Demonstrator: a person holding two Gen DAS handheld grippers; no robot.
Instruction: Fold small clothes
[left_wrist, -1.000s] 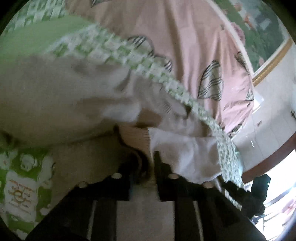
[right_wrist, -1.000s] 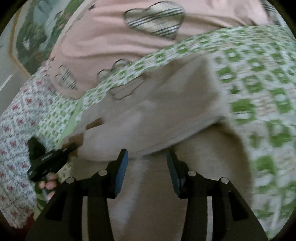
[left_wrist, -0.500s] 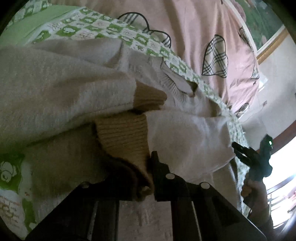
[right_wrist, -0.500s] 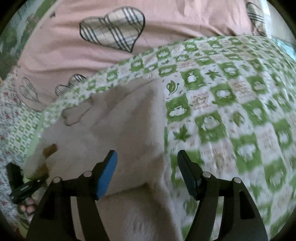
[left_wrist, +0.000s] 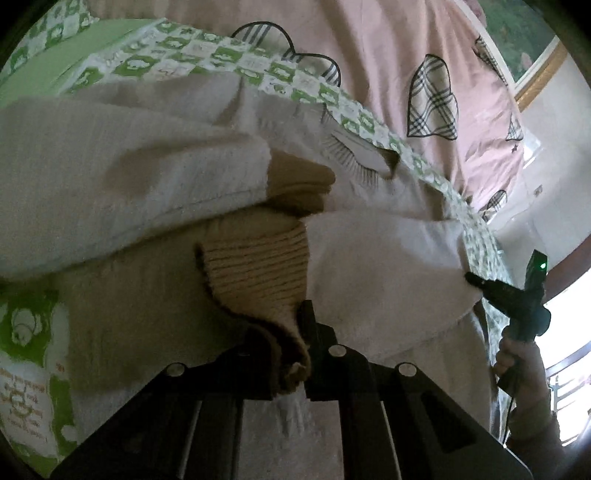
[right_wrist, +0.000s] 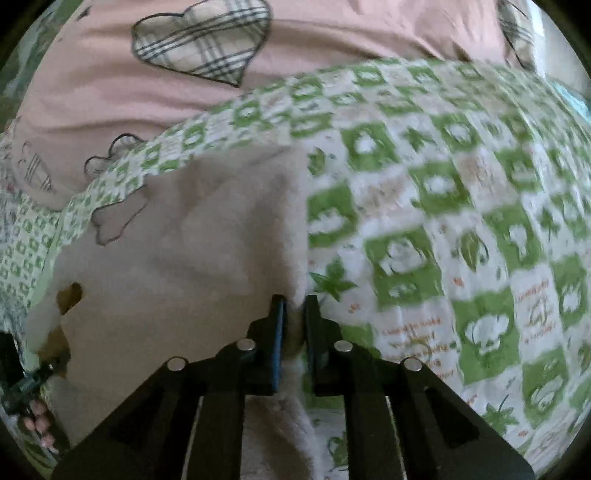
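Note:
A cream sweater (left_wrist: 110, 177) with tan ribbed cuffs (left_wrist: 258, 258) lies folded over itself on the bed. My left gripper (left_wrist: 284, 325) is shut on the tan ribbed cuff, which bunches over its left finger. In the right wrist view the sweater (right_wrist: 184, 240) spreads to the left, a heart outline stitched on it. My right gripper (right_wrist: 293, 304) is closing on the sweater's right edge, with the fabric pinched between its pads. The right gripper (left_wrist: 474, 280) also shows at the sweater's far corner in the left wrist view. The left gripper (right_wrist: 40, 369) and a person's fingers (right_wrist: 37, 417) appear low left.
The sweater rests on a green-and-white checked bedspread (right_wrist: 443, 221). Behind it lies a pink quilt (right_wrist: 332, 44) with plaid hearts. A gold-framed picture (left_wrist: 528, 55) hangs on the wall, and a bright window with a railing (left_wrist: 569, 369) is at the right.
My right gripper shifted to the sweater's right edge, opened wide, then closed on it. My left gripper closed on the tan cuff and stayed in place.

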